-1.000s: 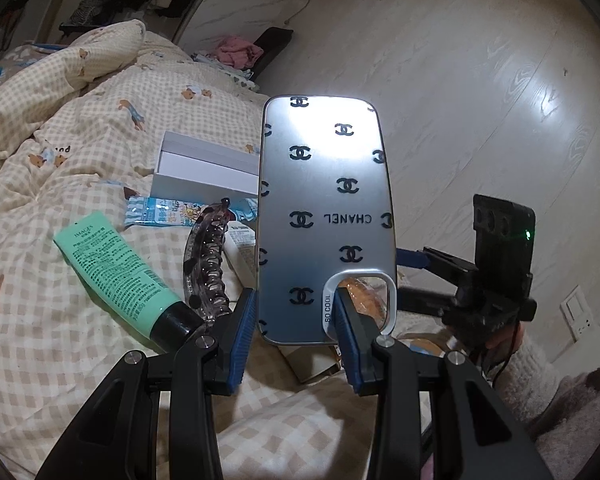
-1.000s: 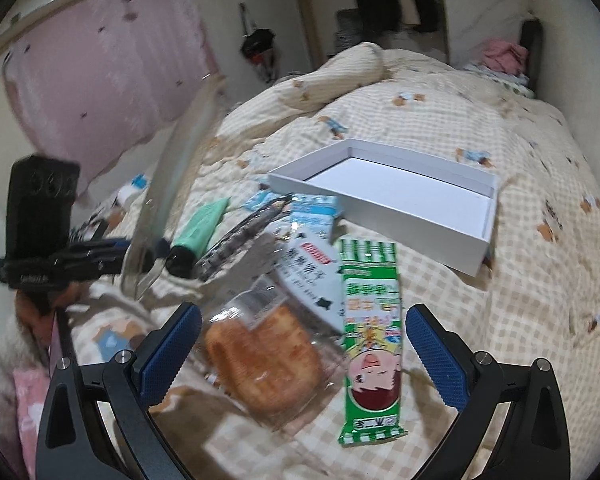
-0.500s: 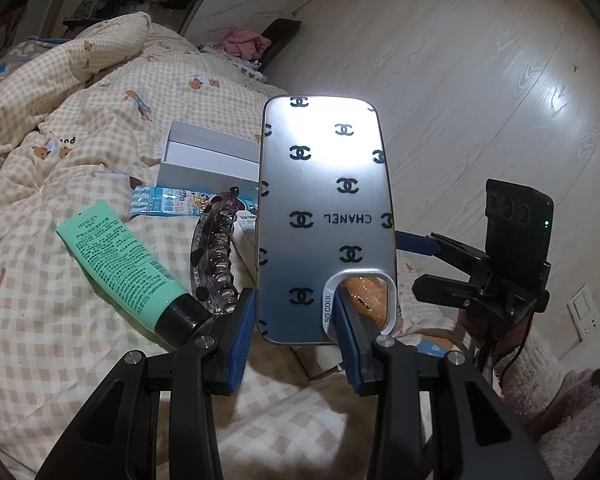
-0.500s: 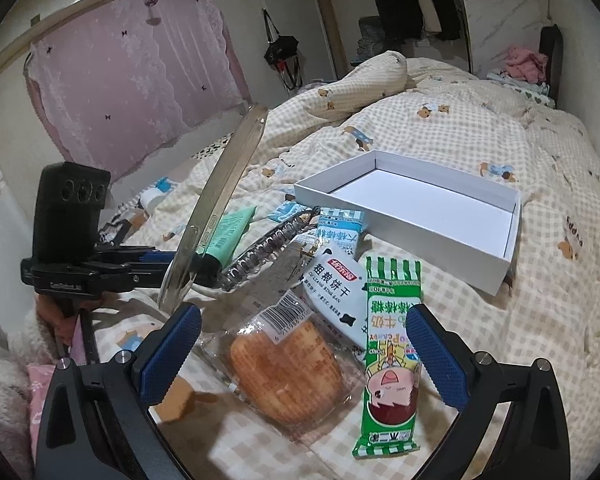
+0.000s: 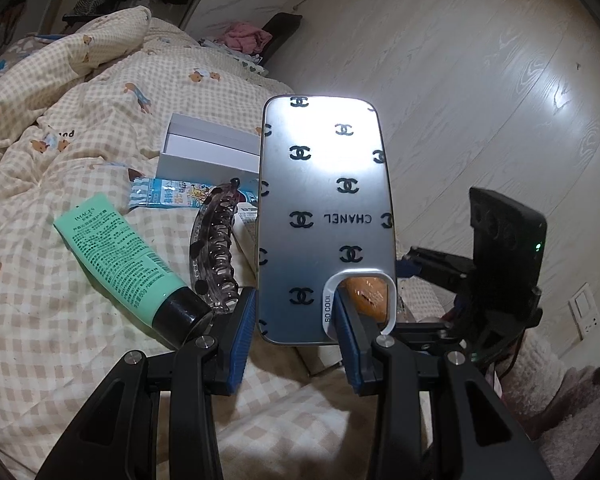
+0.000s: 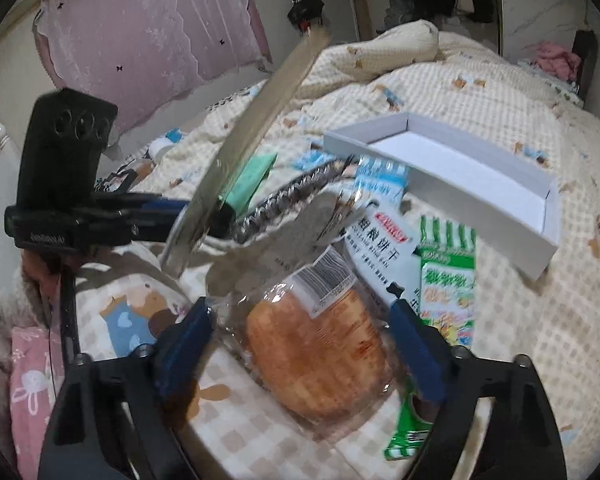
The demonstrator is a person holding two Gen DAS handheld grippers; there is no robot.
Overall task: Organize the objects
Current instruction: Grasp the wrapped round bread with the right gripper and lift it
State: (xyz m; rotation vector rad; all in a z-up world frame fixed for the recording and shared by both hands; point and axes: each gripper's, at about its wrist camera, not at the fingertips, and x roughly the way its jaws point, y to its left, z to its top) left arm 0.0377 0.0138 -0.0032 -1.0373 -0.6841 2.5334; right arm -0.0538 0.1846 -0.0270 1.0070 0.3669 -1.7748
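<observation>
My left gripper point(image 5: 296, 316) is shut on the lower end of a mirror-finish phone case point(image 5: 326, 216) with black logos and holds it upright above the bed. The case shows edge-on in the right wrist view point(image 6: 252, 136). My right gripper point(image 6: 300, 332) is open, its blue pads on either side of a wrapped bread bun point(image 6: 320, 352) lying on the checked quilt. A white open box point(image 6: 460, 176) lies behind; it also shows in the left wrist view point(image 5: 208, 152).
On the quilt lie a green tube point(image 5: 120, 252), a clear hair claw point(image 5: 216, 248), a blue snack pack point(image 5: 168, 196), a white biscuit pack point(image 6: 384, 248) and a green snack pack point(image 6: 444, 292). The other gripper's black camera mount point(image 5: 504, 248) is at right.
My right gripper has moved forward and down around the bread bun, its jaws narrower than before. My left gripper still holds the phone case, with the view shifted slightly.
</observation>
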